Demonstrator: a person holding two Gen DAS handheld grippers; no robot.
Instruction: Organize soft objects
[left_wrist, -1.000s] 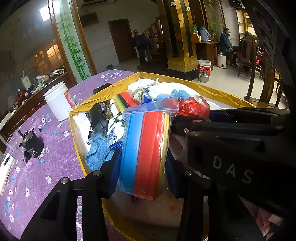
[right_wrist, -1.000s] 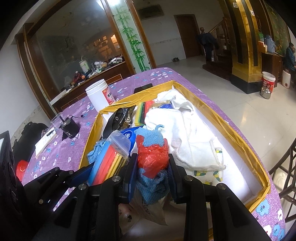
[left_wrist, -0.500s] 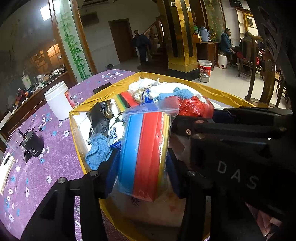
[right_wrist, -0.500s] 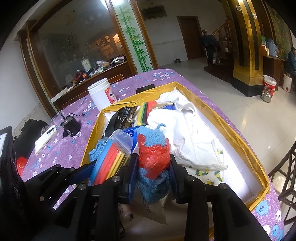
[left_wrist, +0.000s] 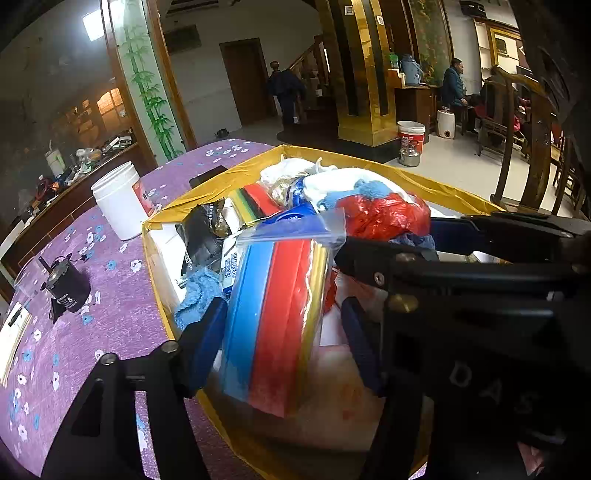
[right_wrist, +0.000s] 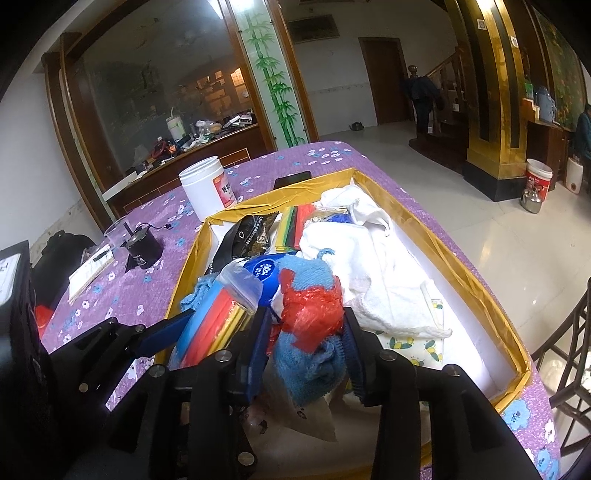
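The bagged stack of coloured sponges (left_wrist: 273, 325) stands on end in the gold-edged box (left_wrist: 436, 188), long axis upright, between the left gripper (left_wrist: 284, 339), whose jaws have just been opening and seem clear of it. The right gripper (right_wrist: 306, 347) (also just loosening) apparently presses its blue-and-red bundle (right_wrist: 310, 325).

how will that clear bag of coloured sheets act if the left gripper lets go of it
The clear bag looks slippery and glossy, so it may slide. It stands on edge between the opening left gripper, so probably tips over. The flat sheets seem light and bendy.
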